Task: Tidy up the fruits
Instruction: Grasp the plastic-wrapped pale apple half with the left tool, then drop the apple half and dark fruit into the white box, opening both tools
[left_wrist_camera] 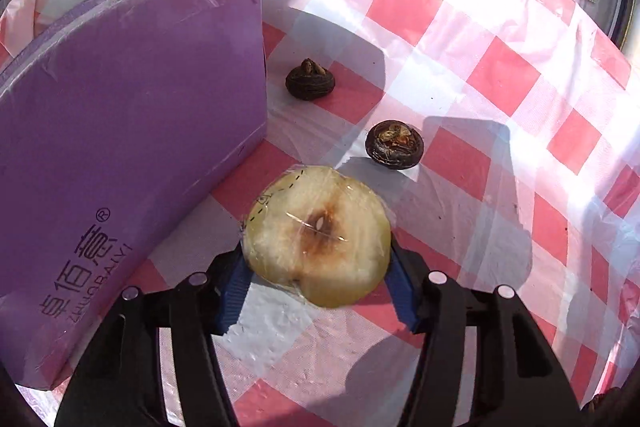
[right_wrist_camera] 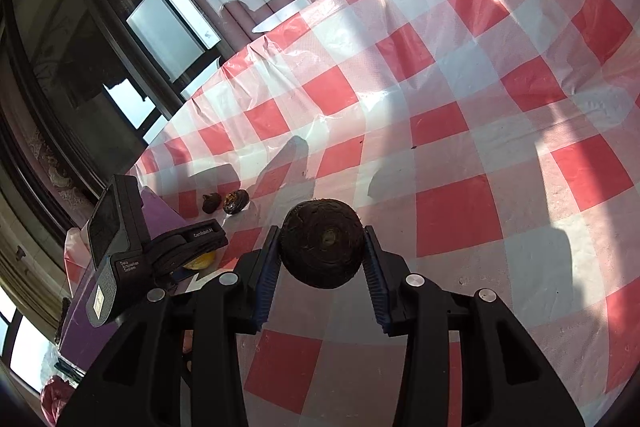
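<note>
My left gripper (left_wrist_camera: 318, 259) is shut on a plastic-wrapped half apple (left_wrist_camera: 316, 235), cut face up, held just above the checked tablecloth. Two dark water chestnuts lie beyond it: one (left_wrist_camera: 310, 79) close to the purple box, the other (left_wrist_camera: 394, 145) nearer and to the right. My right gripper (right_wrist_camera: 322, 247) is shut on a third dark water chestnut (right_wrist_camera: 322, 243) and holds it above the cloth. In the right wrist view the left gripper (right_wrist_camera: 188, 247) is at the left, with the two chestnuts (right_wrist_camera: 226, 202) behind it and a yellow bit of the apple (right_wrist_camera: 200, 261) under it.
A tall purple box (left_wrist_camera: 128, 147) with printed characters stands at the left, close to the apple. The red and white checked tablecloth (right_wrist_camera: 460, 147) covers the table; its far edge runs along windows. Pink bags sit at the left edge.
</note>
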Available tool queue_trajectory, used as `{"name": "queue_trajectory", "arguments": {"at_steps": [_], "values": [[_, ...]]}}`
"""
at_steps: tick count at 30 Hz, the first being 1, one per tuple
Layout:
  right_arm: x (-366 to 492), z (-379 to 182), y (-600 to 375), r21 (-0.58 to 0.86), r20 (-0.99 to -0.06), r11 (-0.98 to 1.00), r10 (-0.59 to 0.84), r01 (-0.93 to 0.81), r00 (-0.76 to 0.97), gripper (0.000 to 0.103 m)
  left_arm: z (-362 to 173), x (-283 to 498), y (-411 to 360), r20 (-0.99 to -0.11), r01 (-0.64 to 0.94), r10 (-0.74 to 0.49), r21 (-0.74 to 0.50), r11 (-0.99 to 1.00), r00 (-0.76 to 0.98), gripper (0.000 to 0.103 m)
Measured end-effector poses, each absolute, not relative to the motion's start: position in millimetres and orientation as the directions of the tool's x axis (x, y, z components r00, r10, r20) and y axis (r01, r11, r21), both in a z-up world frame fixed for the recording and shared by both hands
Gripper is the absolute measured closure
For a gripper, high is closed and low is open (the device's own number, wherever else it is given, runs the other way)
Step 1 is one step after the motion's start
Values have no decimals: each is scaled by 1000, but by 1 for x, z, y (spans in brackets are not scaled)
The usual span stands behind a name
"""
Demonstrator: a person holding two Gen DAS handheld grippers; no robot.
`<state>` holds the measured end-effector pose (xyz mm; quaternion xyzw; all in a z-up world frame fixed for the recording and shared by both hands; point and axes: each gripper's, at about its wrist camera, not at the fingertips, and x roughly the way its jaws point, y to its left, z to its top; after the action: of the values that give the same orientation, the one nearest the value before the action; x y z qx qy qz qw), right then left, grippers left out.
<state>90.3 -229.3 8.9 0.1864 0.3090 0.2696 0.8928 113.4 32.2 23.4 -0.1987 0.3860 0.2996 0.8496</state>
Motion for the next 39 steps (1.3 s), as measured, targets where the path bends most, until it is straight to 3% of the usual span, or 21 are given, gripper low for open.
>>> {"name": "queue_trajectory", "arguments": {"at_steps": [5,10,23,31,39], "values": [[90,9,-229,490,-456,793,587,-362,668,63,28,63,19,-720,-441,151,-232,867,677,44],[90,8,-230,496,-449,787,595,-368,667,63,25,38,19,-679,-343,78,-265,901,730,44],[96,6,-227,469,-509,836,519,-285,686,63,20,30,26,-666,-326,62,-279,903,743,44],[72,6,-232,473,-504,864,424,-170,752,63,34,-10,25,-592,-264,42,-294,919,805,44],[-19,4,-189,553,-409,784,551,-283,727,63,73,-126,39,-449,-158,23,-267,951,893,43]]}}
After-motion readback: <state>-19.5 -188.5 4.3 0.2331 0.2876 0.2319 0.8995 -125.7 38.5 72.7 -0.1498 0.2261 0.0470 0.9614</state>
